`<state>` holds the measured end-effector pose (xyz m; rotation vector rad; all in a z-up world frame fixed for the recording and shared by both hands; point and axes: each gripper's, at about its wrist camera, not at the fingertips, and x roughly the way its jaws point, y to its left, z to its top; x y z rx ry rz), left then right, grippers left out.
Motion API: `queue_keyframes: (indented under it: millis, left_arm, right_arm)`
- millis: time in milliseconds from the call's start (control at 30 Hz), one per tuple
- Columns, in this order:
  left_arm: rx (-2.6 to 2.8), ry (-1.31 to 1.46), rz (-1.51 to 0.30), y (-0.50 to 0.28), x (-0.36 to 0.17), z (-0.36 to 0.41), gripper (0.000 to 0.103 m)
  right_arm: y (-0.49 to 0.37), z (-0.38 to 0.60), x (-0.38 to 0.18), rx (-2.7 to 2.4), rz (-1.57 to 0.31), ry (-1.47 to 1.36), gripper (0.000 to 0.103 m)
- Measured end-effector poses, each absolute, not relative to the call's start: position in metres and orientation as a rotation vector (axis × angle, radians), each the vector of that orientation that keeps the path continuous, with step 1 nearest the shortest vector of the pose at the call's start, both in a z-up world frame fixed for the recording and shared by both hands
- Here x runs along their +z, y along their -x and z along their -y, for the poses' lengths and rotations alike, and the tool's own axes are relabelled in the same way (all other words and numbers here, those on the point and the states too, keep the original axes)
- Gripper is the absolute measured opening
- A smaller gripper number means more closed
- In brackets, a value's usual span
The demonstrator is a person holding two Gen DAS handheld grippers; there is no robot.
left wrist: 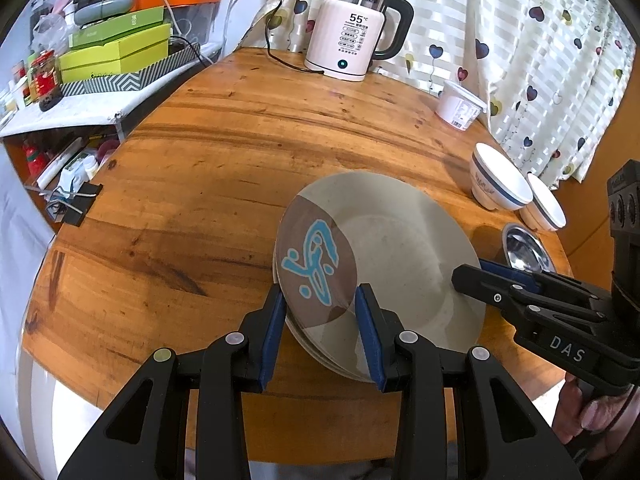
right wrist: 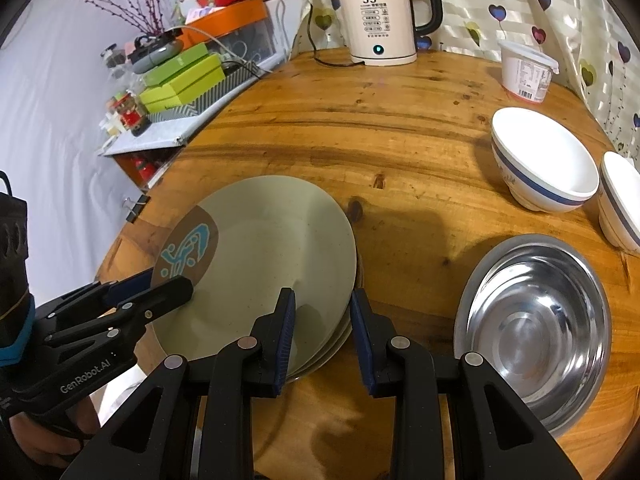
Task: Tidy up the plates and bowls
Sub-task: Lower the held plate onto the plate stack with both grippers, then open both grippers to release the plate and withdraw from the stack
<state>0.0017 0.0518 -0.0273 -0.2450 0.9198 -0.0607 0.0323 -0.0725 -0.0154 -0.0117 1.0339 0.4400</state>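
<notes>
Only from the right: steel bowl [right wrist: 536, 332] whole.

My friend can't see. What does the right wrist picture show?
A stack of plates on a round wooden table, gripped at opposite edges by the right tool and left tool. A steel bowl, two white bowls and a kettle stand nearby.

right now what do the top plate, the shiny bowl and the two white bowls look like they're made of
Beige round top plate with the brown patch and blue motif: likely glazed ceramic or melamine; faintly speckled surface with a soft sheen, not settled by look.
Shiny silver bowl: stainless steel; mirror-like reflections and a thin rolled rim.
Two white bowls with blue bands: probably glazed ceramic; smooth white gloss, thick walls, though melamine is possible.
</notes>
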Motion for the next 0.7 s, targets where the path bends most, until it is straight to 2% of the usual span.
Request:
queue_keyframes:
  millis: [700]
  left_arm:
    - [-0.049, 0.247, -0.945, -0.004, -0.039, -0.053, 0.037]
  right_arm:
    - [-0.033, 0.07, -0.024, 0.445, -1.049, 0.029, 0.028]
